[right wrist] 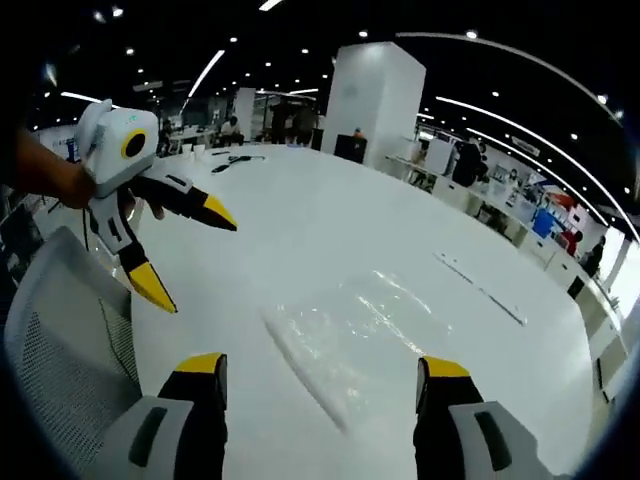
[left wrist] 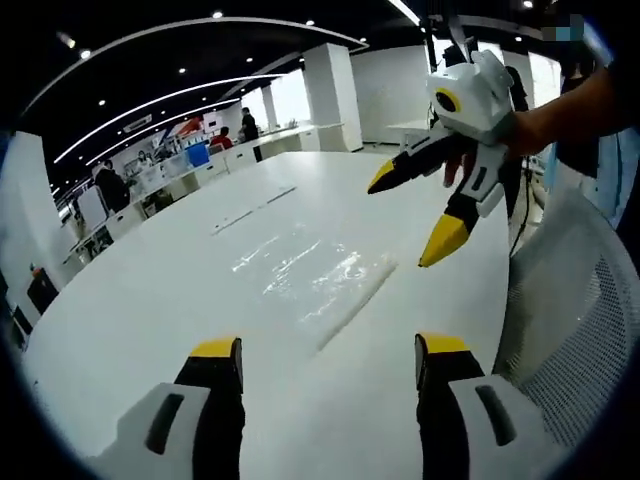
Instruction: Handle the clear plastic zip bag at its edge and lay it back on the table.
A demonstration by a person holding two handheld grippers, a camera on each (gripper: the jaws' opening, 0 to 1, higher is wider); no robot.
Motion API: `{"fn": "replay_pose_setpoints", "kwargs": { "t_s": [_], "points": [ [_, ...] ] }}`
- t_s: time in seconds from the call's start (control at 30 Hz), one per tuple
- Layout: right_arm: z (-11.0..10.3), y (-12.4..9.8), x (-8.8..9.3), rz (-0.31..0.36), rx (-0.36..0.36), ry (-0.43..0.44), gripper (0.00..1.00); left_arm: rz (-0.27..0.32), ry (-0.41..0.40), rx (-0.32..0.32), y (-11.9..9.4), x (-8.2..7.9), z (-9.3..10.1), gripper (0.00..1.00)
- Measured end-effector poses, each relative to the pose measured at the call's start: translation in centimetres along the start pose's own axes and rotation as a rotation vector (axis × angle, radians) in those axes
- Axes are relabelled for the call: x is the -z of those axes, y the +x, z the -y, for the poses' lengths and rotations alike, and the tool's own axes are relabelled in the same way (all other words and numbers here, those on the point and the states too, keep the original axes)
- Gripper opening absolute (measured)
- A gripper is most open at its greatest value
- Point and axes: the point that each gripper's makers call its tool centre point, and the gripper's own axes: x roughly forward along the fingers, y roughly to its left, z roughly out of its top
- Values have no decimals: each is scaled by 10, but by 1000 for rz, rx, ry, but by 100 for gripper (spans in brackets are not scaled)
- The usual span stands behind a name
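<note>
Since the zip bag (left wrist: 310, 275) lies flat on the white table (left wrist: 150, 290) just ahead of the left gripper (left wrist: 330, 362), with nothing pinching it, I'd guess it's either not picked up yet or already laid back down, can't tell which. Left jaws are spread wide, both tips empty. Moving right, the right gripper (left wrist: 408, 218) hangs above the bag's far side, jaws apart too, holding nothing. From its own view the bag (right wrist: 350, 335) sits between and just beyond its fingertips (right wrist: 205, 365).
</note>
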Motion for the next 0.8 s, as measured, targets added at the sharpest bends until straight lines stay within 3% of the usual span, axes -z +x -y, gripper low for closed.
{"fn": "replay_pose_setpoints", "kwargs": {
  "t_s": [0.3,0.57,0.8],
  "points": [
    [-2,-19,9,36,28,69,85,12,-42,-8,-7,9,-3,90],
    [-7,-34,12,58,45,103,92,20,-71,-10,-15,13,2,99],
    [-11,-49,13,95,81,160,97,37,-86,-19,-25,15,9,99]
  ]
}}
